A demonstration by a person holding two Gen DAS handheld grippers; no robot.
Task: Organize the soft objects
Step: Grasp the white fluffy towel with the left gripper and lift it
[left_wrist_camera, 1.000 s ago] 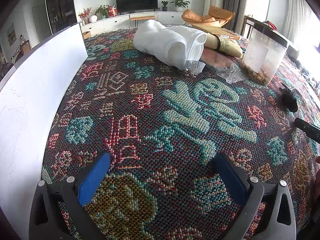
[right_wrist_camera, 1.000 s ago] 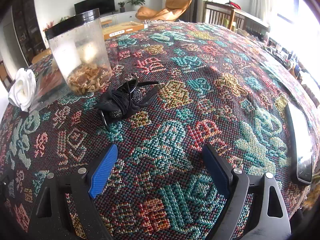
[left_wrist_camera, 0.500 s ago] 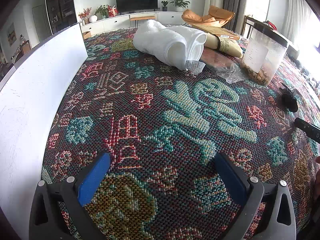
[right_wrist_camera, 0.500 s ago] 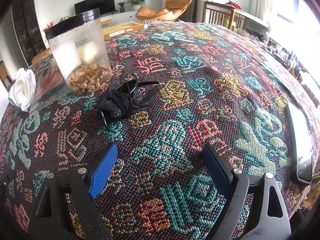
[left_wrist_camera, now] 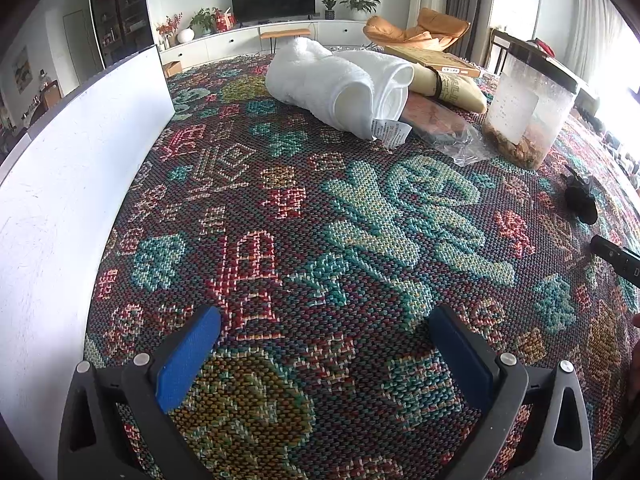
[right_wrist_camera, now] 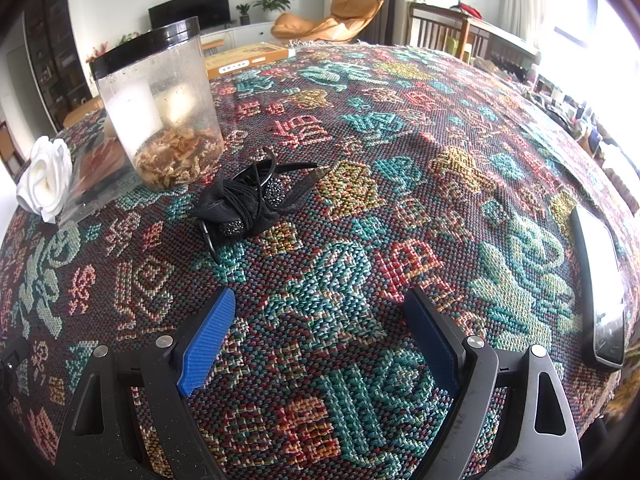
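- White panel [left_wrist_camera: 60, 184]: a stiff upright board along the left edge of the work surface; not a soft item.
- Left gripper [left_wrist_camera: 324, 344]: jaws spread wide, nothing between the blue pads; it hangs over bare cloth, well apart from every object.
- Rolled white towel [left_wrist_camera: 340, 84]: lies far across the surface, touching a tan paper roll [left_wrist_camera: 448, 84] and a clear plastic bag [left_wrist_camera: 444, 128]. It is probably light, thick and compressible; the mid-roll looks the best hold, since a pinch on the loose tagged end would likely unroll it.
- Clear jar [right_wrist_camera: 160, 108]: black-lidded, rigid, holding dried flakes; just beside the towel group.
- Black hair accessories [right_wrist_camera: 244, 200]: a limp, tangled bundle of fabric, elastic and beads near the jar. Light and floppy; gripping the knotted centre should lift all strands together.
- Right gripper [right_wrist_camera: 320, 312]: jaws wide apart and empty, near the black bundle.
- Phone [right_wrist_camera: 600, 280]: lies flat at the far right.
- Woven patterned cloth [right_wrist_camera: 400, 128]: coarse, likely high-friction. Beyond it, a living room with a television, plants and an orange chair.
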